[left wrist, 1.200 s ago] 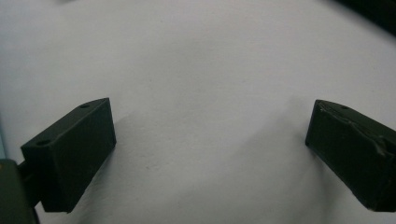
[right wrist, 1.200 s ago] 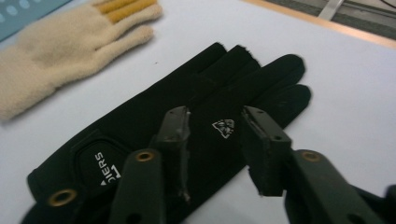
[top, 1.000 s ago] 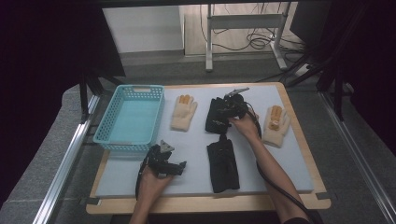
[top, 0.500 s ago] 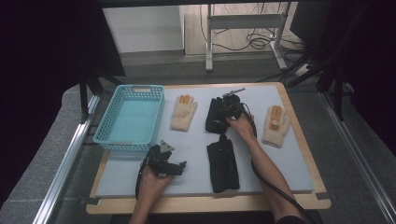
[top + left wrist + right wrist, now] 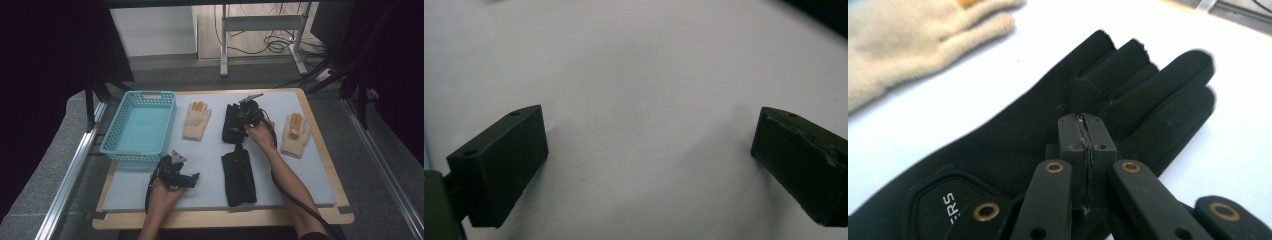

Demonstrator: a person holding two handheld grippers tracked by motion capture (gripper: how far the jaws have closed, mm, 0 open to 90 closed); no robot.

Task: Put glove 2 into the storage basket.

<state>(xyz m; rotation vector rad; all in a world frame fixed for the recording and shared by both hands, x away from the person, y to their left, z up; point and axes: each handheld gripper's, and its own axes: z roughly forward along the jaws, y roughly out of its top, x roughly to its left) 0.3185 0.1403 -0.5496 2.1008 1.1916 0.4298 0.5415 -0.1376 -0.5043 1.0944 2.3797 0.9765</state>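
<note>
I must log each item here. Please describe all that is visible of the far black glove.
The far black glove is soft, matte fabric with a grey logo patch near its cuff. It lies flat on the mat, fingers together. The right claw sits over its palm, jaws closed; whether fabric is pinched cannot be told.

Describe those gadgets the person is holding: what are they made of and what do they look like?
Each hand holds a black gripper. The left gripper carries a grey three-cornered plate and has blocky black jaws. The right gripper has linked black arms with brass-coloured rivets. A black cable trails back along the bare forearm; no sleeves show.
</note>
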